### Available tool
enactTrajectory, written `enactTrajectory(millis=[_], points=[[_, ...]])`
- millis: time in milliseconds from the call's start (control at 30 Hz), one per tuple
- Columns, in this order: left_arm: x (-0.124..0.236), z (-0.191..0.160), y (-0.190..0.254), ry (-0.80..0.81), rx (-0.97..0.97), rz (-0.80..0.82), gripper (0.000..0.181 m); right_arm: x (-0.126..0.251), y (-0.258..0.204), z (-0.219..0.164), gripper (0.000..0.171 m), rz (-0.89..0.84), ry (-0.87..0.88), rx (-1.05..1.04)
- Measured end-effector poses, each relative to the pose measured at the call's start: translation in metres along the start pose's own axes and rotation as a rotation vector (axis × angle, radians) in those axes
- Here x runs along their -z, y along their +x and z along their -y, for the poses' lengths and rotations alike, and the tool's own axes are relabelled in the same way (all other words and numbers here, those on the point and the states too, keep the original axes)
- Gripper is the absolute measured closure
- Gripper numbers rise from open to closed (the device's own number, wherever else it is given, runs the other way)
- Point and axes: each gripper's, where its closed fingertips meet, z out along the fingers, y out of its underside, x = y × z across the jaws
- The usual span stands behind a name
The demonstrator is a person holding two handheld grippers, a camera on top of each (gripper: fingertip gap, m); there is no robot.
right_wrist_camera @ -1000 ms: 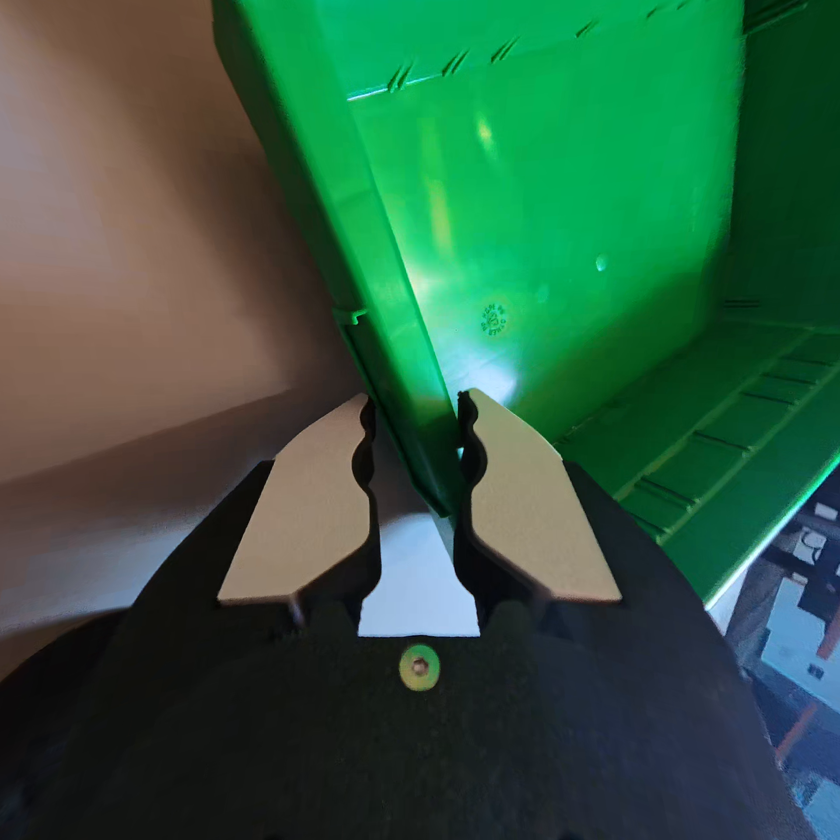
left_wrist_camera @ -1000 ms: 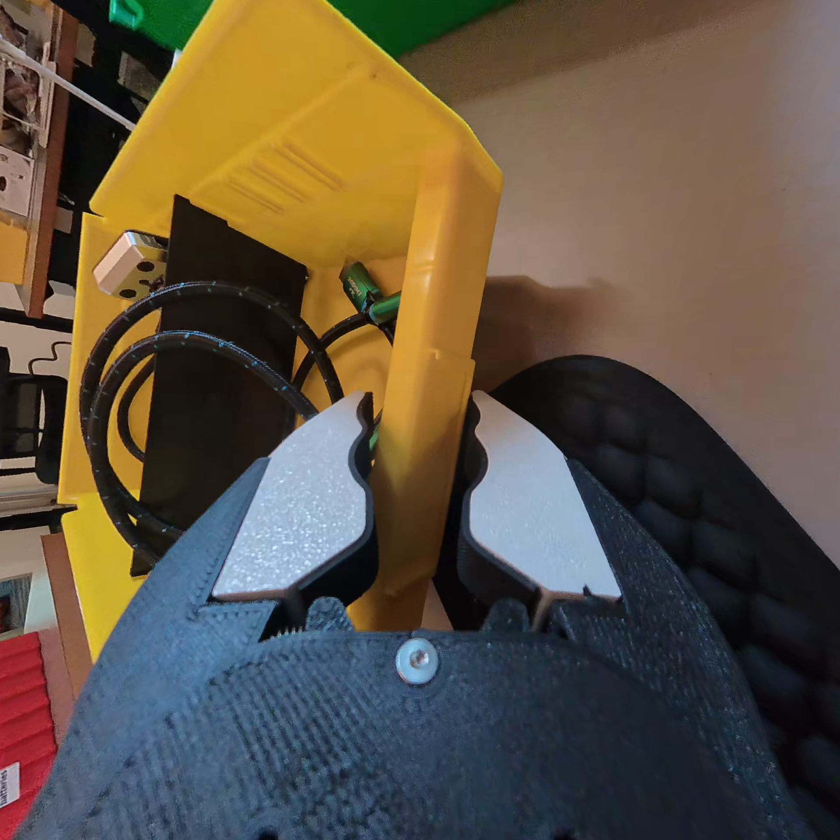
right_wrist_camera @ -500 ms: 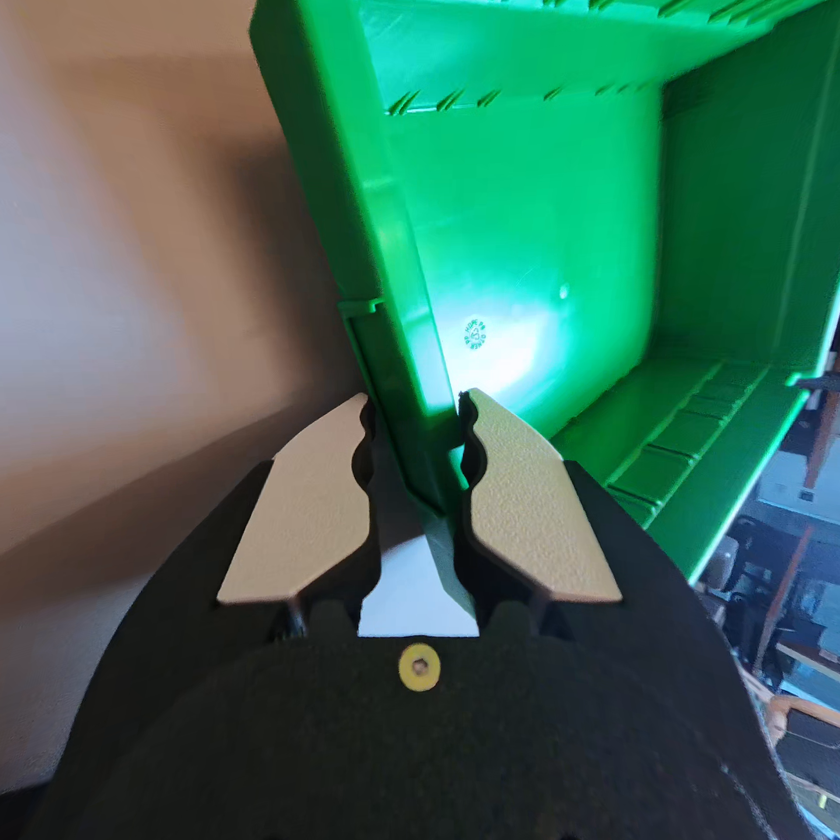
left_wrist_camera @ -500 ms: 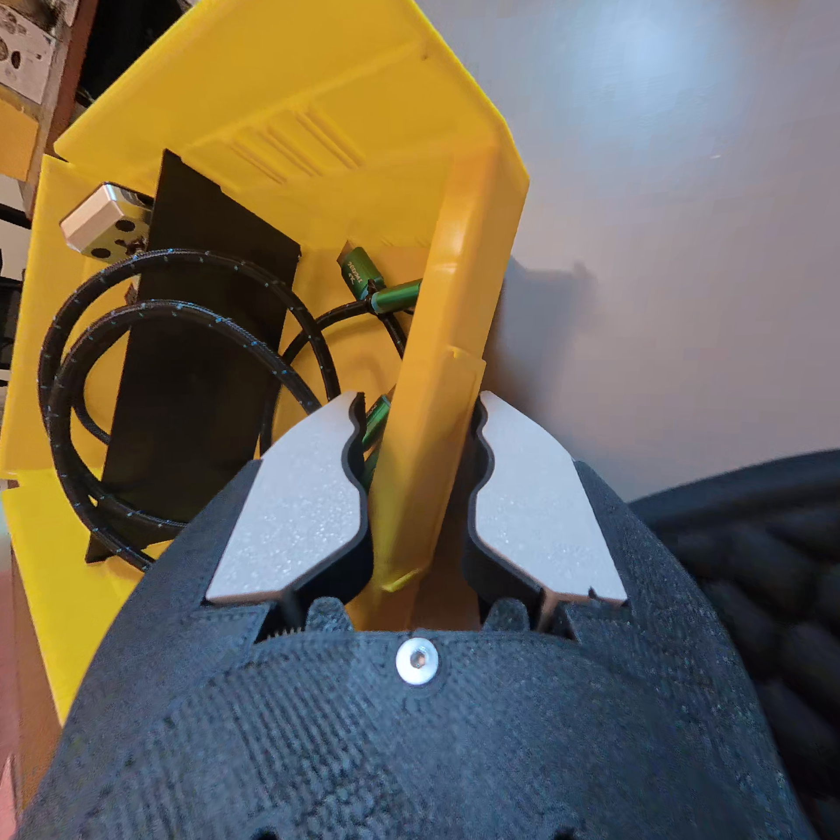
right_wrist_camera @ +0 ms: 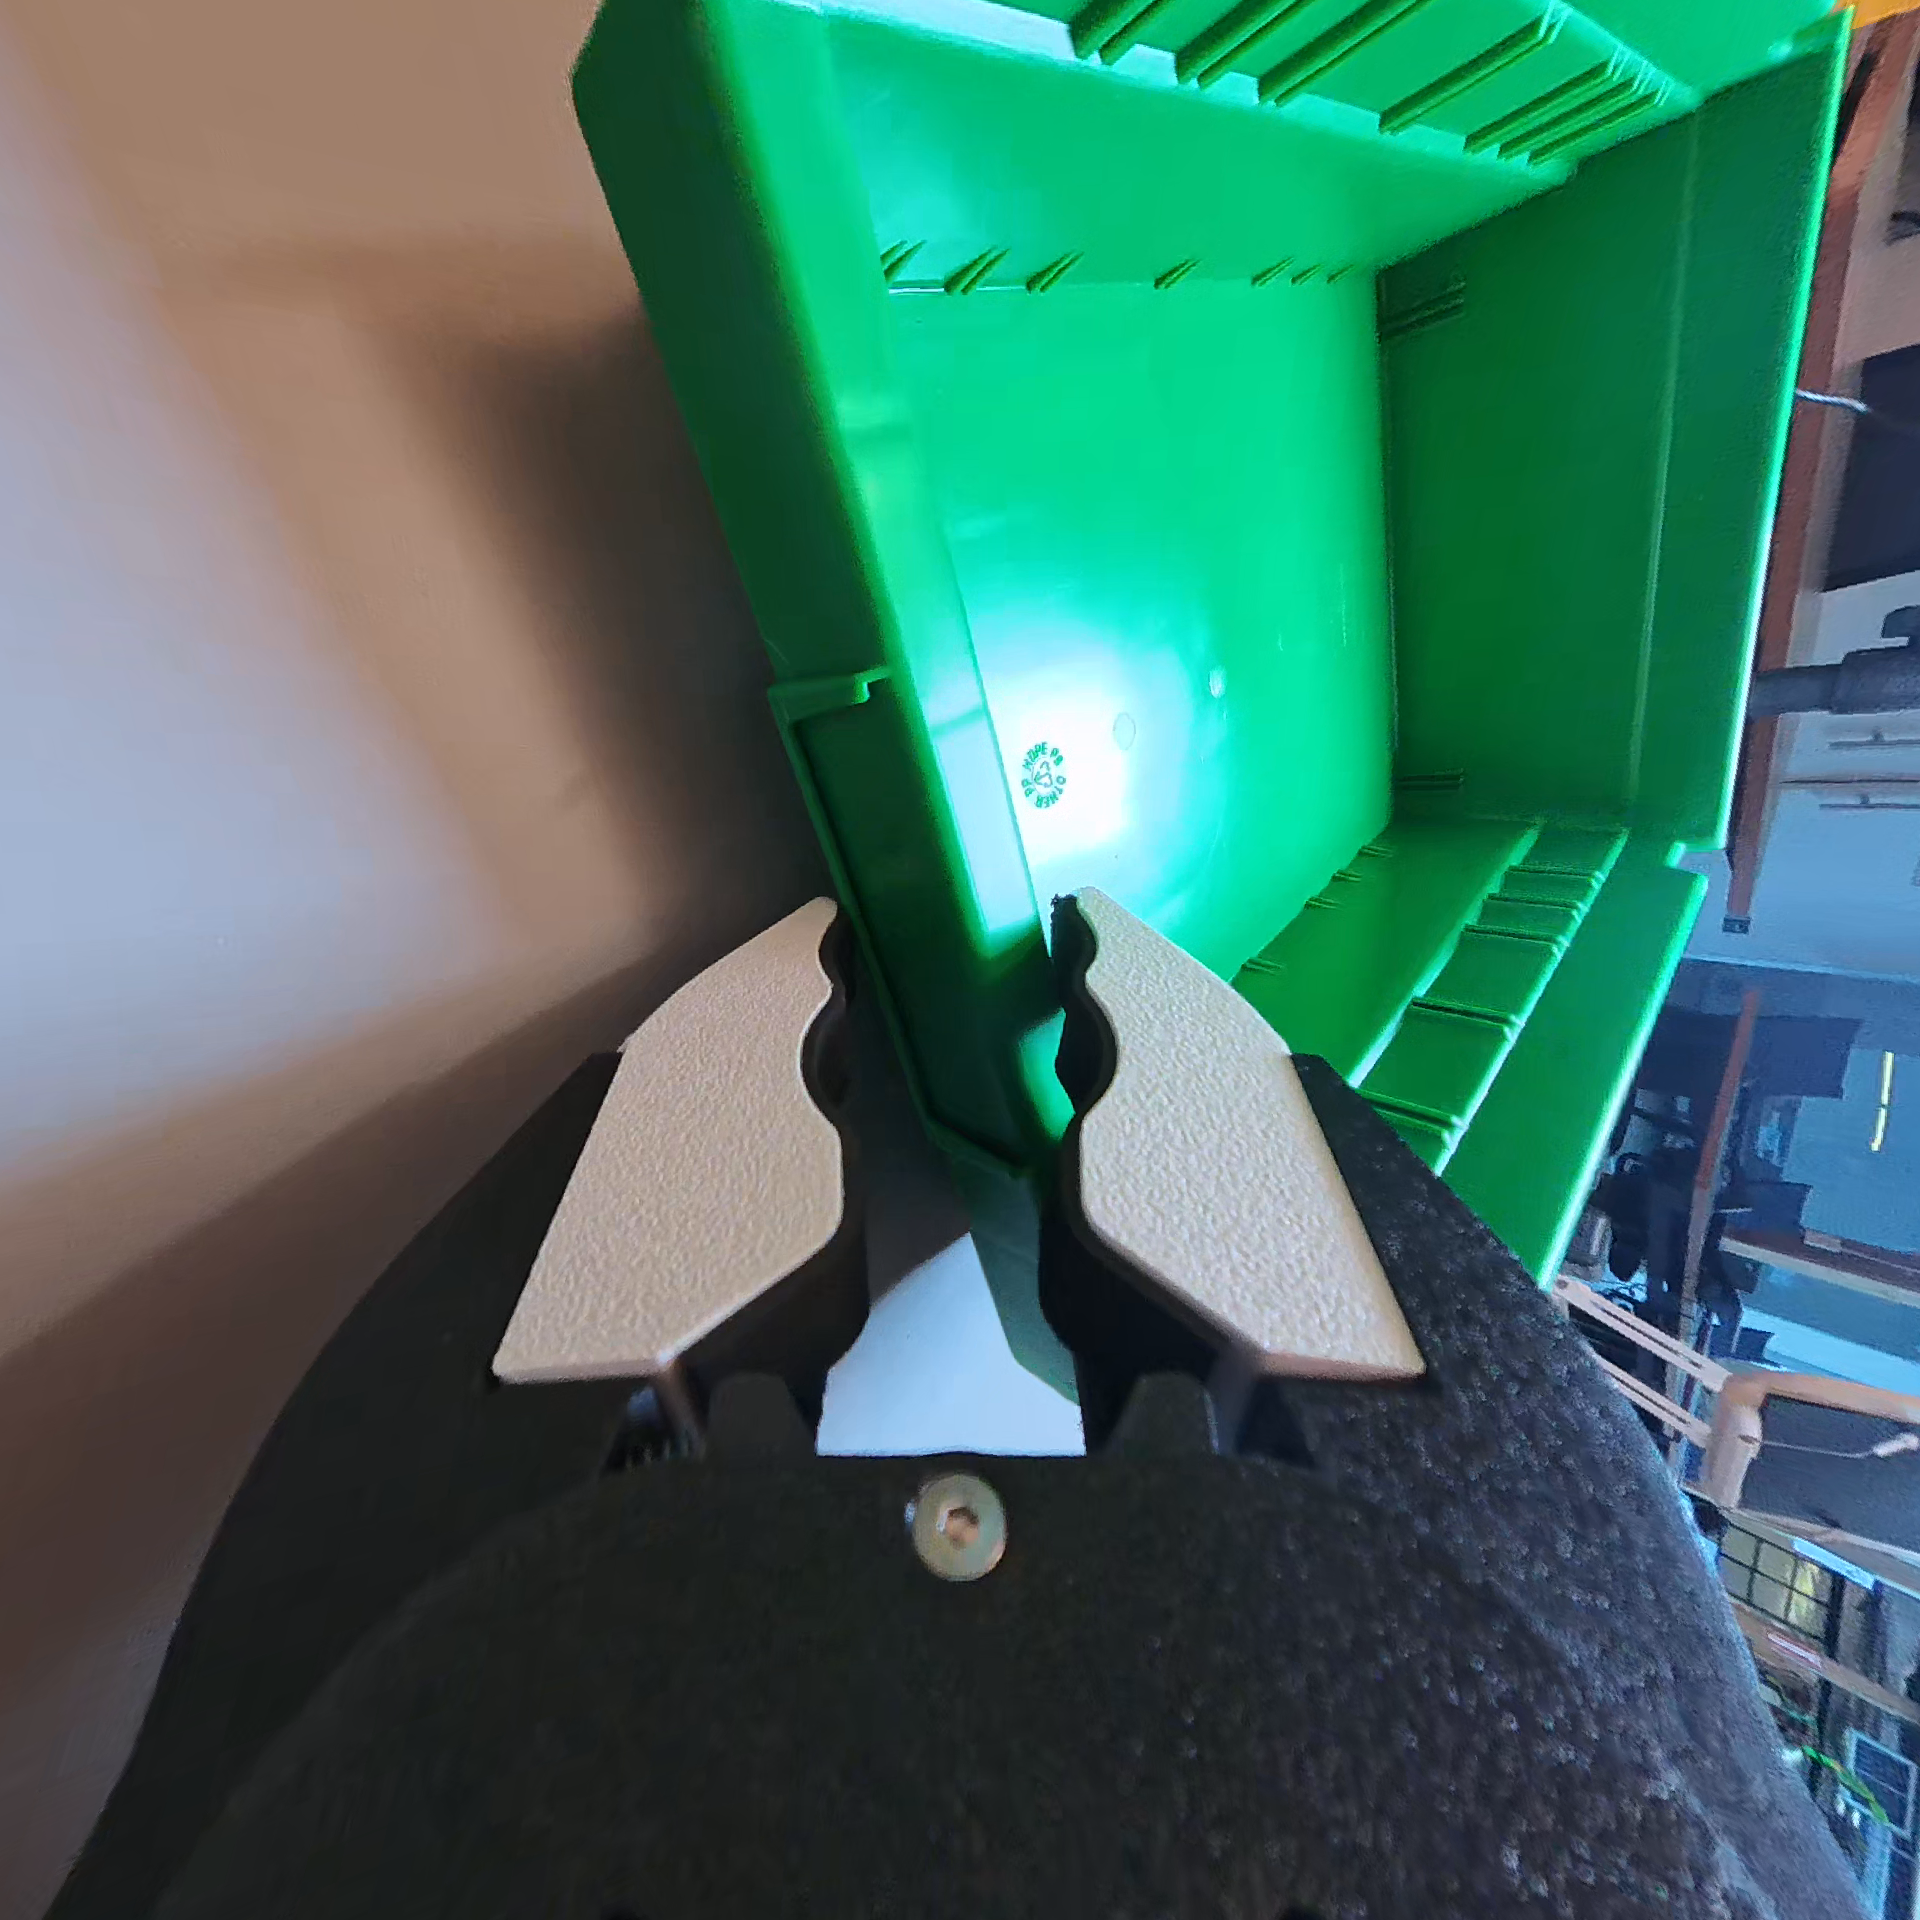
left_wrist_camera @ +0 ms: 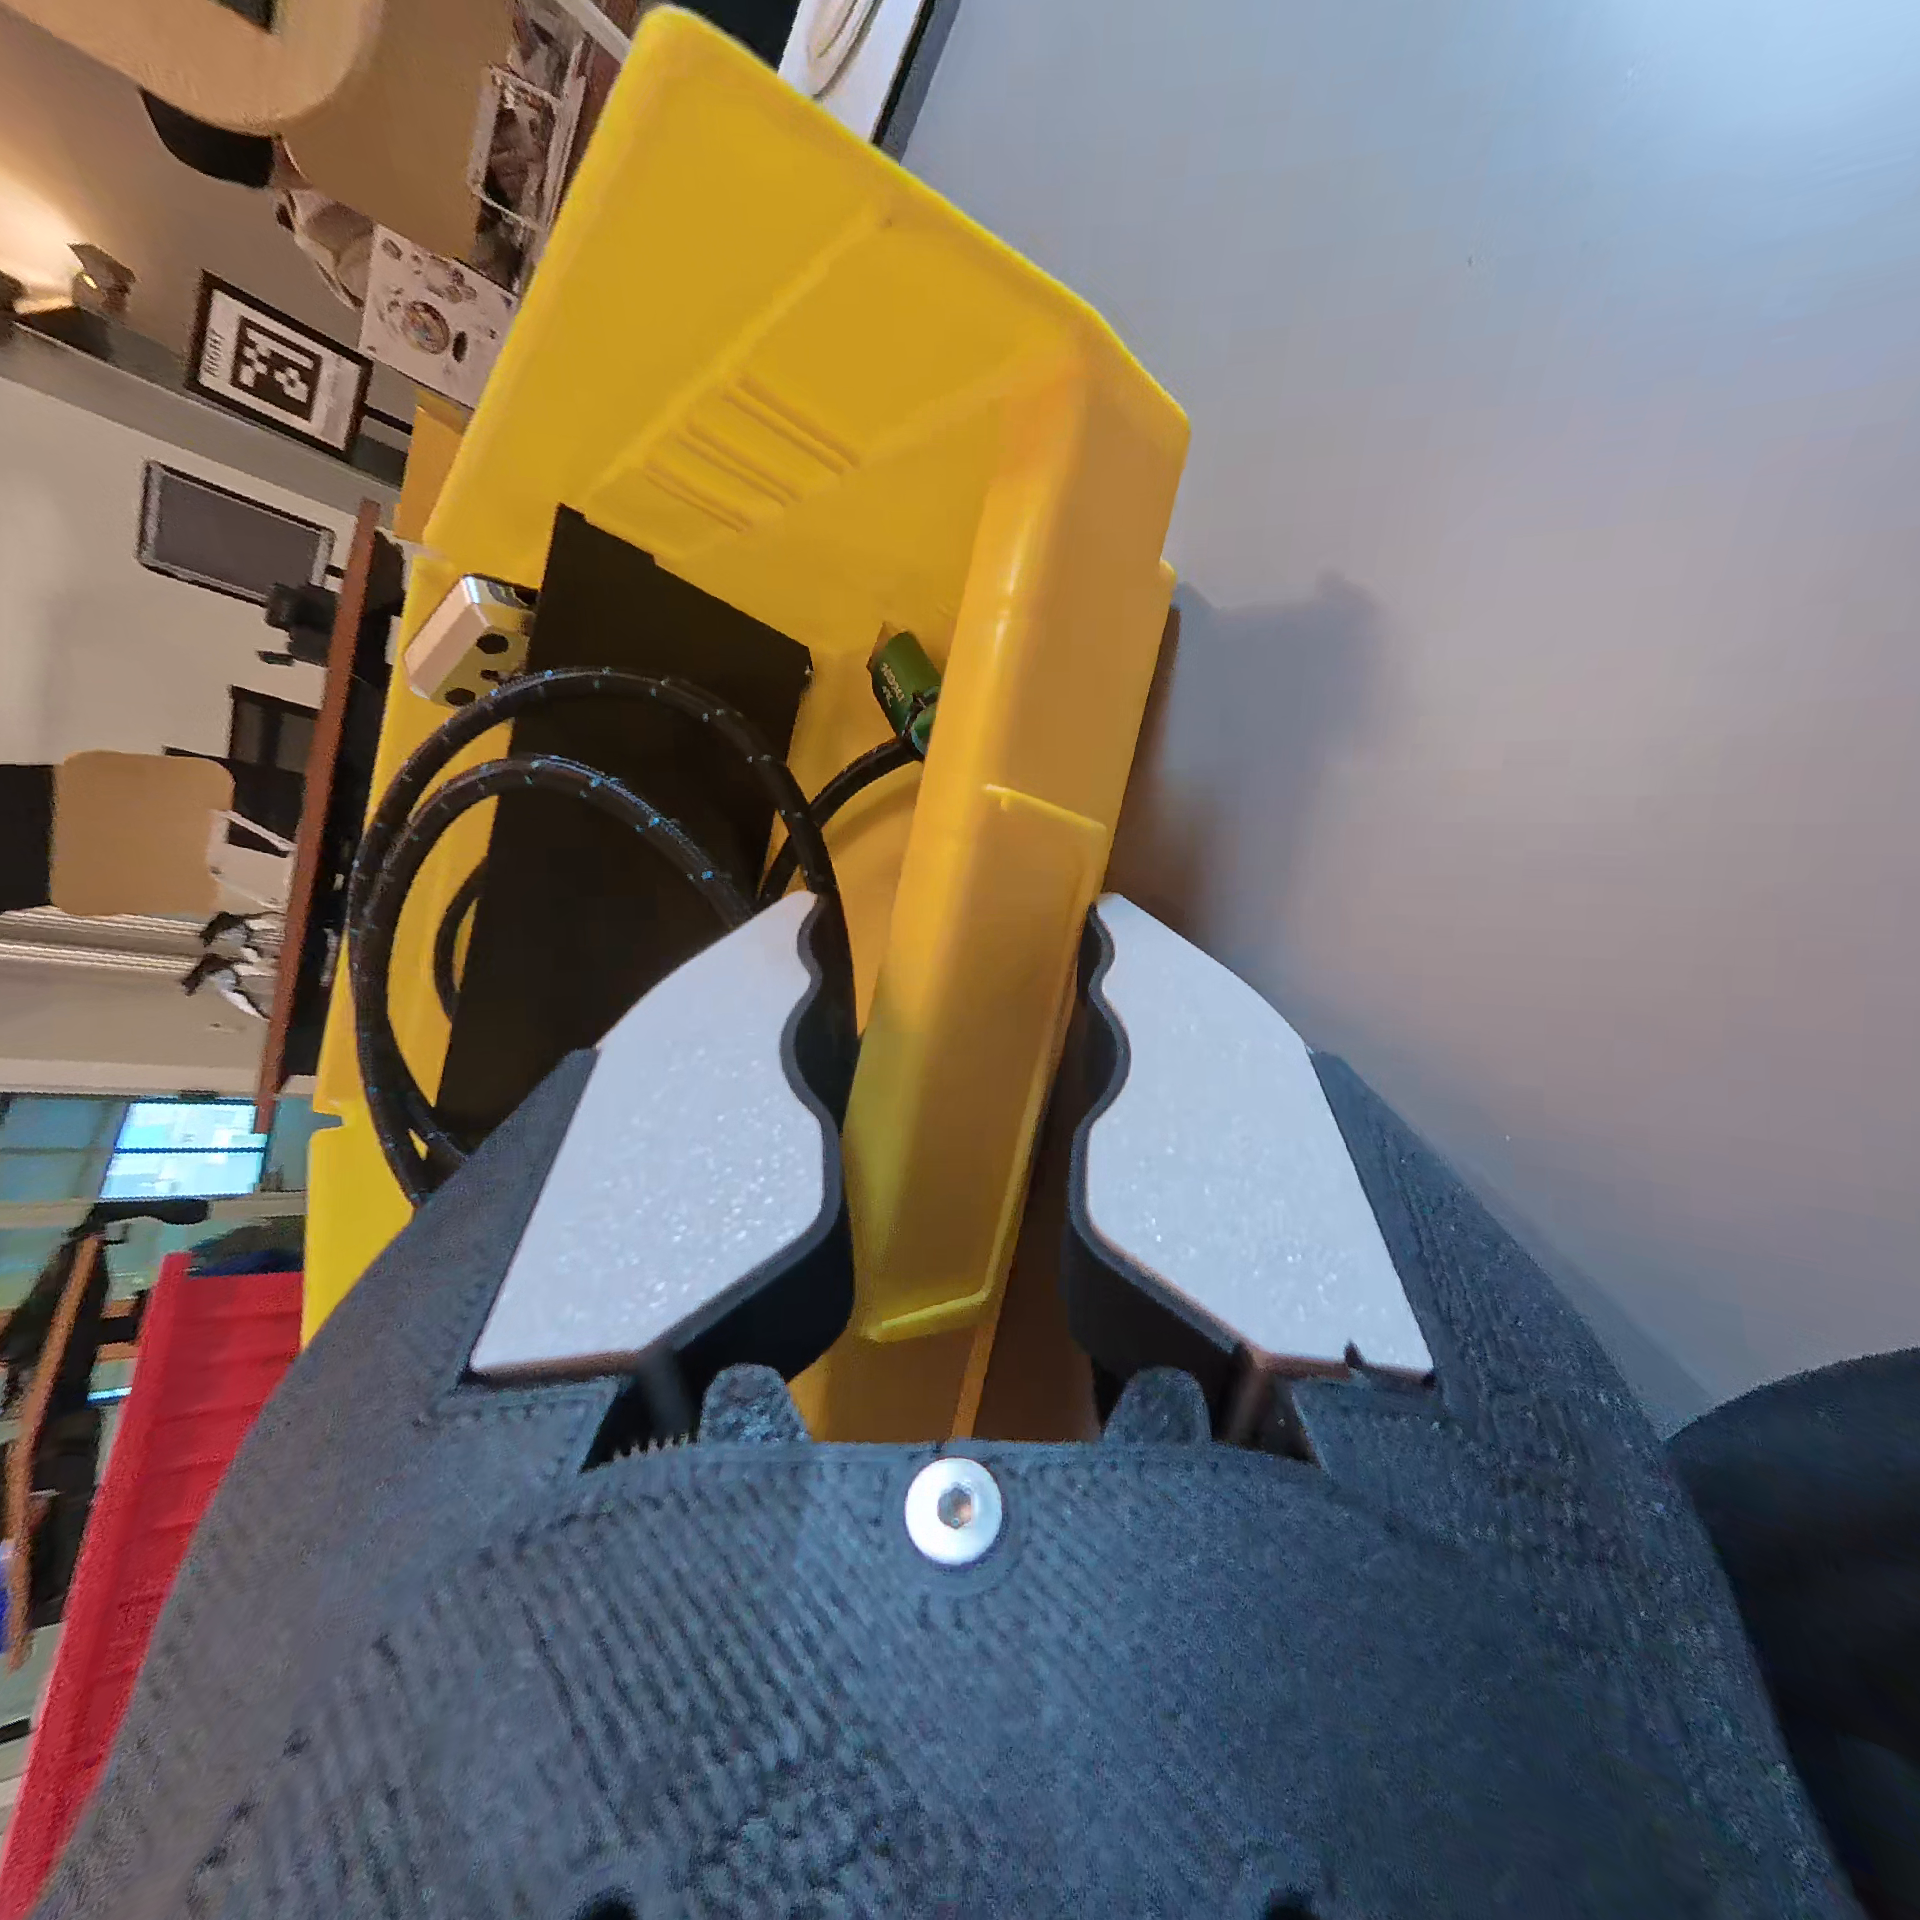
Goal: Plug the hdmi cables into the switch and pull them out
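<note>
My left gripper (left_wrist_camera: pixel 951 925) is shut on the side wall of a yellow bin (left_wrist_camera: pixel 997 852). Inside the bin lie a black flat switch (left_wrist_camera: pixel 634 790), coiled black braided HDMI cables (left_wrist_camera: pixel 582 717) with green plugs (left_wrist_camera: pixel 902 681), and a small silver adapter (left_wrist_camera: pixel 462 649). My right gripper (right_wrist_camera: pixel 951 925) is shut on the side wall of a green bin (right_wrist_camera: pixel 904 883), which holds nothing that I can see. Both bins are held tilted beside a pale table surface (left_wrist_camera: pixel 1558 520).
A black padded cushion (left_wrist_camera: pixel 1808 1538) shows at the lower right of the left wrist view. A red object (left_wrist_camera: pixel 125 1558) lies at the lower left. Room clutter, shelves and furniture lie beyond both bins. Left tips to right tips: about 40 cm.
Both grippers have stayed clamped on their bin walls while the views swung. The black cushion has slid out toward the frame corner, and more of the room behind each bin shows now.
</note>
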Motion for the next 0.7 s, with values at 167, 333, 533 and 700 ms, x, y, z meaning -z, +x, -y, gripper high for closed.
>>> enactTrajectory(millis=[167, 333, 533, 700], points=[[-0.001, 0.001, 0.001, -0.005, -0.038, 0.020, 0.138, -0.007, 0.009, -0.002, 0.134, -0.023, -0.024, -0.034], [-0.002, 0.002, 0.001, 0.013, -0.010, 0.006, 0.138, -0.022, 0.027, -0.011, 0.134, -0.054, -0.069, -0.086], [-0.002, 0.000, -0.001, 0.077, -0.024, -0.015, 0.138, -0.015, 0.023, -0.002, 0.129, 0.000, 0.069, -0.148], [-0.008, -0.002, -0.007, 0.098, 0.018, -0.018, 0.134, 0.039, 0.013, 0.048, 0.126, 0.145, 0.501, -0.223]])
